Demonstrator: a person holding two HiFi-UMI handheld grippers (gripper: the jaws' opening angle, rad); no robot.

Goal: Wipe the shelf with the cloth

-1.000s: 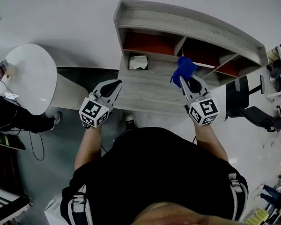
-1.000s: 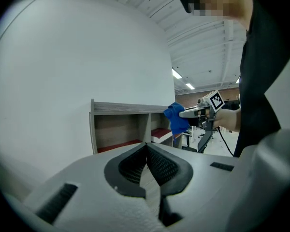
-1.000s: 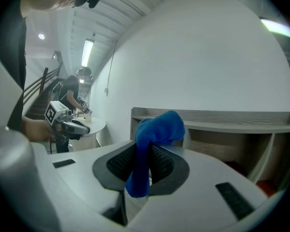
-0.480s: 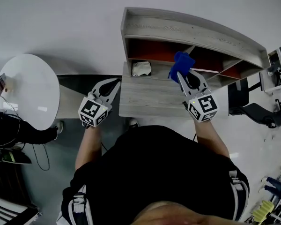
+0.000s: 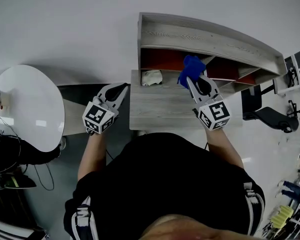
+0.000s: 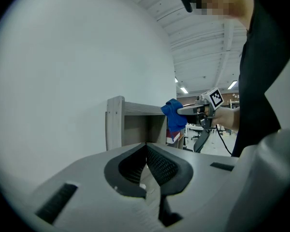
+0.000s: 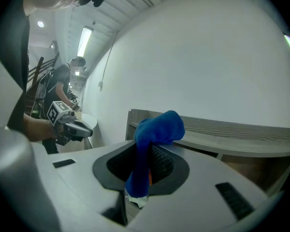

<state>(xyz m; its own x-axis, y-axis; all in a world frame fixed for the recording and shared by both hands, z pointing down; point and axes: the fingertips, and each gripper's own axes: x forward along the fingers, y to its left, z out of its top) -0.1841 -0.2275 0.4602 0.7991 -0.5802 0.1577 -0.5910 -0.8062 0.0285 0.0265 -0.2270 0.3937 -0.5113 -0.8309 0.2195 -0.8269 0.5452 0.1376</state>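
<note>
Right gripper (image 5: 192,80) clamps the soft, floppy blue cloth (image 5: 191,66) by a bunched fold, a sound hold, before the grey wooden shelf (image 5: 200,36); left gripper (image 5: 123,87) sits closed and empty off its left edge.

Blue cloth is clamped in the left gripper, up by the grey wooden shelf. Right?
Wrong gripper. The blue cloth is clamped in the right gripper, up by the grey wooden shelf; the right gripper view shows it between those jaws.

On your left stands a round white bench (image 5: 27,106). A black chair (image 5: 268,115) sits at your right. A crumpled white wad (image 5: 151,77) lies ahead, between them.
</note>
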